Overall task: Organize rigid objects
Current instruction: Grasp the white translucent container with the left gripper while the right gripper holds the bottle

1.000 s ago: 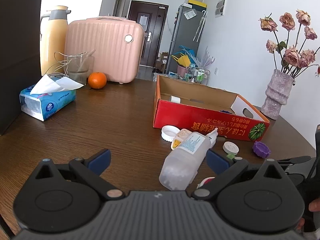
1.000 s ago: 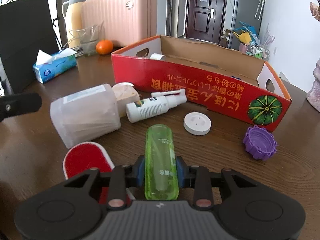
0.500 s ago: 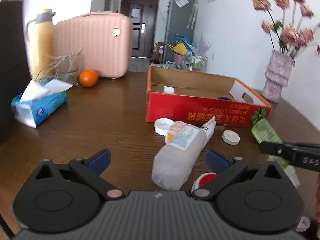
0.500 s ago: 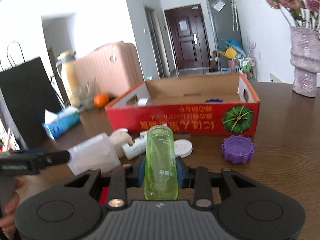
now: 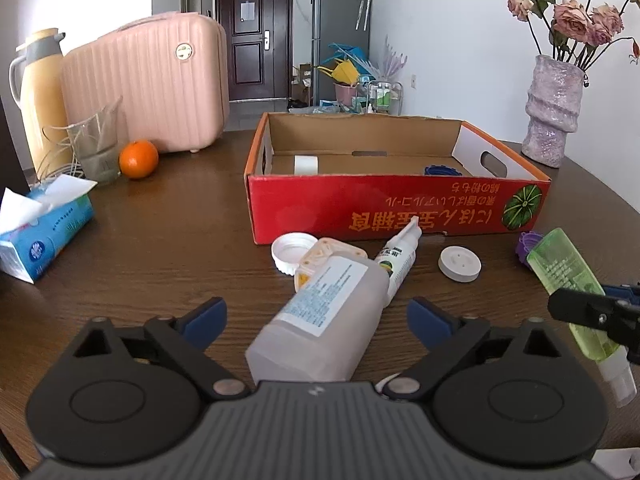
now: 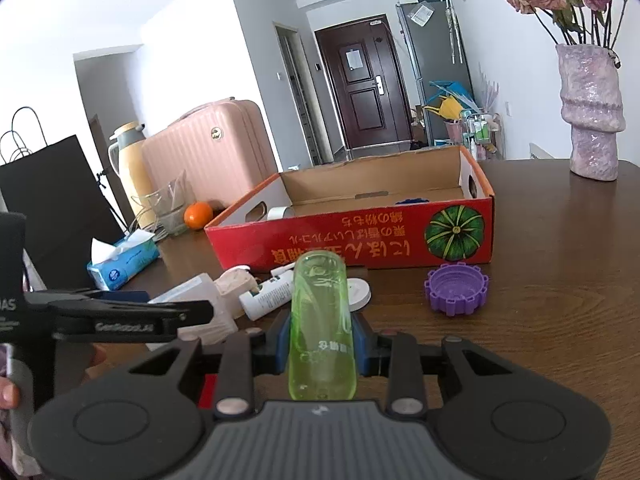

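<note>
A translucent white bottle [image 5: 320, 320] lies on the brown table between the fingers of my left gripper [image 5: 316, 314]. Its jaws are closing, and the blue pads [image 5: 208, 312] stand clear of the bottle's sides. My right gripper [image 6: 323, 340] is shut on a green bottle [image 6: 322, 320], held above the table in front of the red cardboard box [image 6: 360, 240]. From the left wrist view, the green bottle [image 5: 560, 264] hangs at the right. A small spray bottle [image 5: 400, 256], a white cap [image 5: 290, 254], a white disc [image 5: 459, 264] and a purple cap [image 6: 458, 288] lie before the box.
The box [image 5: 396, 208] holds a white tape roll [image 5: 306, 165] and a blue lid [image 5: 442, 170]. A tissue box [image 5: 44, 236], orange [image 5: 138, 159], glass [image 5: 98, 148], thermos [image 5: 38, 92] and pink suitcase [image 5: 148, 84] stand at the left. A vase [image 5: 554, 120] stands at the right.
My left gripper has moved forward around the white bottle and its fingers have come in a little. The right gripper has risen with the green bottle and rolled.
</note>
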Demonstrator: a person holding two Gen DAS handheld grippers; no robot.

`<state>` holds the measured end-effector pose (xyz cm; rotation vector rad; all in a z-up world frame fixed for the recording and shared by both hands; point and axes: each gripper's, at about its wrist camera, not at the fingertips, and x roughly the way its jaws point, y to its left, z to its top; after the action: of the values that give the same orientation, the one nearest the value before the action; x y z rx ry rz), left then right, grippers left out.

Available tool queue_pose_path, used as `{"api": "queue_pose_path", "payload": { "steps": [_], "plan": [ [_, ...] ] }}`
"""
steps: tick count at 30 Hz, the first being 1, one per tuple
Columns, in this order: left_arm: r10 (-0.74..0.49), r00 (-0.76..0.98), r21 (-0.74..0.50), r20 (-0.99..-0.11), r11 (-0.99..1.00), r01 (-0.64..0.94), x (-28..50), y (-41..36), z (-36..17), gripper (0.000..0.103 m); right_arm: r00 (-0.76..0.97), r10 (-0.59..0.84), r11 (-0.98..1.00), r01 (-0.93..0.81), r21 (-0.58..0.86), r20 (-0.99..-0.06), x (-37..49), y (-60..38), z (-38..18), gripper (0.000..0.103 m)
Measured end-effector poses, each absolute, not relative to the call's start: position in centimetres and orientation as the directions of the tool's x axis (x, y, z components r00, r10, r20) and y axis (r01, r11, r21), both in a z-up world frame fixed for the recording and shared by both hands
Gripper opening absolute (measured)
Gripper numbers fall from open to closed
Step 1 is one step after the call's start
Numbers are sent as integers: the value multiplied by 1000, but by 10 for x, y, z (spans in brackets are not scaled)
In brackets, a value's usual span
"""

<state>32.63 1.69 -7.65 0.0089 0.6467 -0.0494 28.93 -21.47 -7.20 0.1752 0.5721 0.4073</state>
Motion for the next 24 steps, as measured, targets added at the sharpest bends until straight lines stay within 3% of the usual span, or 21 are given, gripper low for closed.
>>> {"api": "queue_pose_path", "payload": {
  "steps": [4, 6, 10, 12, 24],
  "plan": [
    [-54, 788, -25, -613, 998, 49, 329, 20, -81, 85, 760, 413, 910, -324, 259, -502, 290, -211, -76, 30],
    [-63, 775, -36, -629, 998, 52, 331, 21, -84, 71, 760, 409, 912, -319, 258, -505, 291, -210, -77, 30],
    [-90, 760, -59, -644, 996, 68, 330, 22, -86, 60, 758, 402, 915, -313, 253, -513, 292, -209, -80, 30],
    [-111, 758, -73, -642, 994, 84, 326, 21, -85, 45, 759, 399, 916, -310, 254, -514, 292, -209, -80, 30],
    [-91, 816, -74, -571, 996, 59, 298, 23, -70, 45, 766, 400, 916, -311, 254, -503, 289, -208, -80, 30]
  ]
}}
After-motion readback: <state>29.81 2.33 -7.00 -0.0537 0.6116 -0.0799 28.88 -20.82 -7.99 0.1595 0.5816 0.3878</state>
